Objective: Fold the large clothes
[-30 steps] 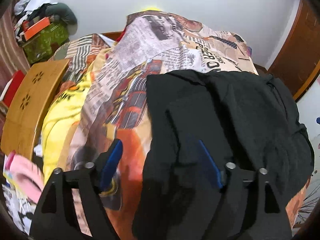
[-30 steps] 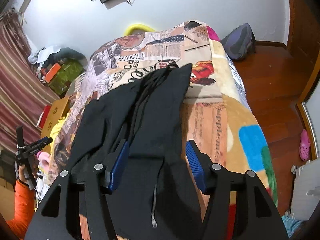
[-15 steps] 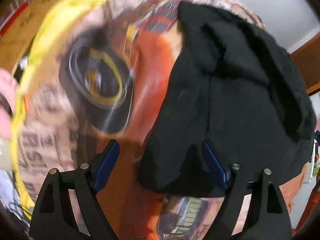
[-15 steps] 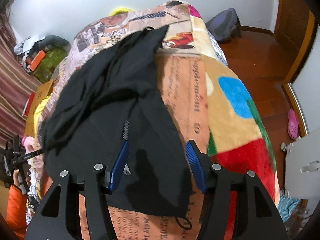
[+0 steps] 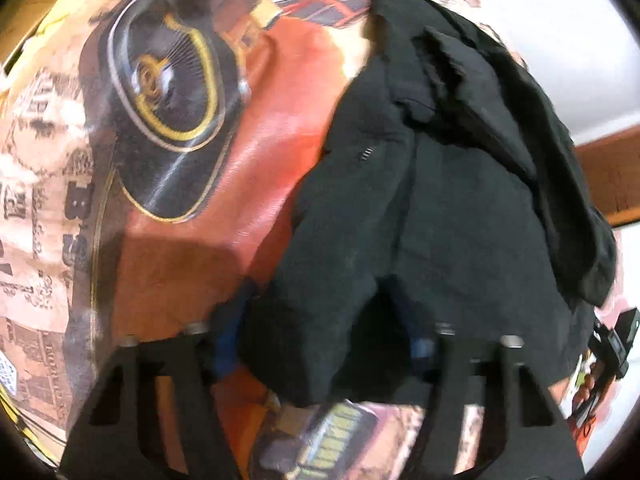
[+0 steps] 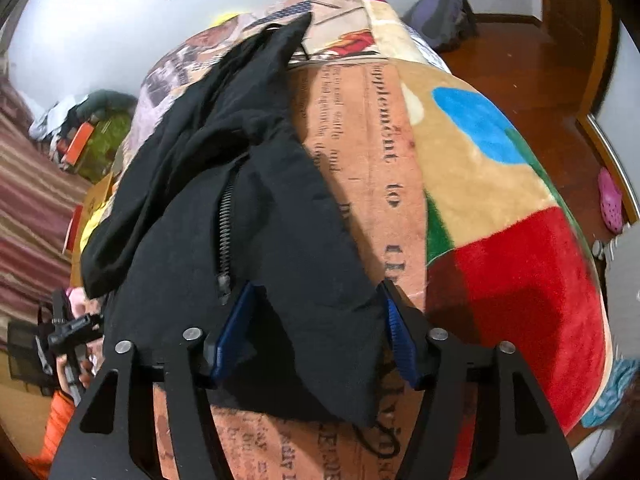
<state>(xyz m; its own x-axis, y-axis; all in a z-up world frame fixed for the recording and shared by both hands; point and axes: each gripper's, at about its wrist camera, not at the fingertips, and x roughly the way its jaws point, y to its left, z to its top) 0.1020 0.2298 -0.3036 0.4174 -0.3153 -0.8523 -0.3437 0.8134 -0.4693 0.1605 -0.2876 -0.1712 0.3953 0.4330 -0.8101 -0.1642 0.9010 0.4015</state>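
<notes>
A black zip-up jacket point(image 5: 440, 200) lies crumpled on a bed covered with a newspaper-print blanket point(image 5: 240, 160). In the left wrist view my left gripper point(image 5: 322, 340) is low over the jacket's near left corner. Its jaws are closing with the hem between the blue pads, which do not clearly squeeze the cloth. In the right wrist view the jacket point(image 6: 260, 220) shows its zipper point(image 6: 225, 220). My right gripper point(image 6: 318, 336) straddles the near right corner of the hem. Its jaws are closing slightly, and the cloth lies flat between them.
The blanket point(image 6: 500, 240) drops off at the bed's right edge to a wooden floor with a pink shoe point(image 6: 610, 204) and a dark backpack point(image 6: 440, 12). Left of the bed stand a green box point(image 6: 104, 140) and striped curtains. A hand in an orange sleeve point(image 6: 60, 400) shows there.
Both grippers have come down toward the bed and now sit over the jacket's near hem. The left one swung and rolled from looking along the bed to looking down. Both pairs of pads stand a little narrower.
</notes>
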